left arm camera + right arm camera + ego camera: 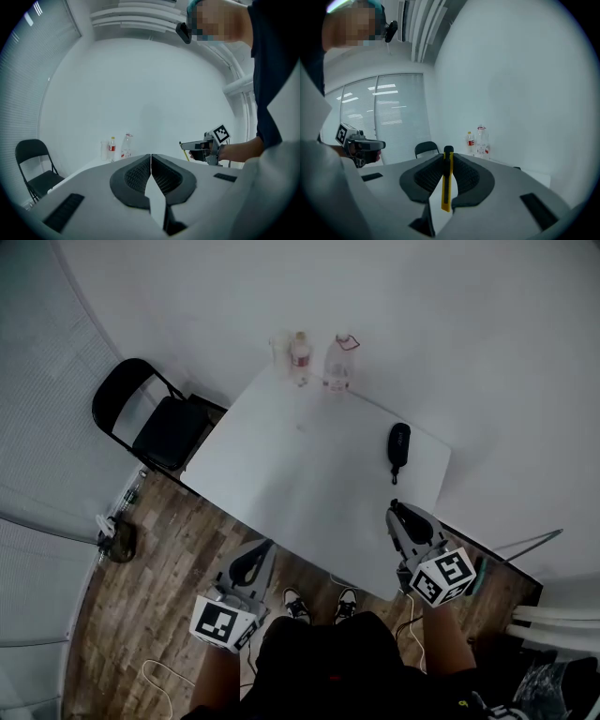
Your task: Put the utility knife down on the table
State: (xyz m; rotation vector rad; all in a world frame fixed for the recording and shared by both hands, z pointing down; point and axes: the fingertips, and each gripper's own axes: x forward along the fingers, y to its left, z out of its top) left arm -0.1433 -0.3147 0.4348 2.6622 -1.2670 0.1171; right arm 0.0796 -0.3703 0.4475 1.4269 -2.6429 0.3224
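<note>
A yellow utility knife [447, 180] with a black slider stands on edge between the pads of my right gripper [448, 157], which is shut on it. In the head view that right gripper [398, 513] hovers over the near right corner of the white table [309, 474]; the knife itself is hidden there. My left gripper [151, 157] is shut with nothing in it. It hangs off the table's near edge, over the wooden floor, in the head view [264, 548]. From the left gripper view, the right gripper [201, 146] shows with the knife's yellow tip [185, 153].
Two plastic bottles [300, 357] [339, 362] and a clear cup [279, 351] stand at the table's far end. A black case [399, 444] lies near its right edge. A black folding chair [159, 423] stands left of the table. Small items [117, 538] lie on the floor.
</note>
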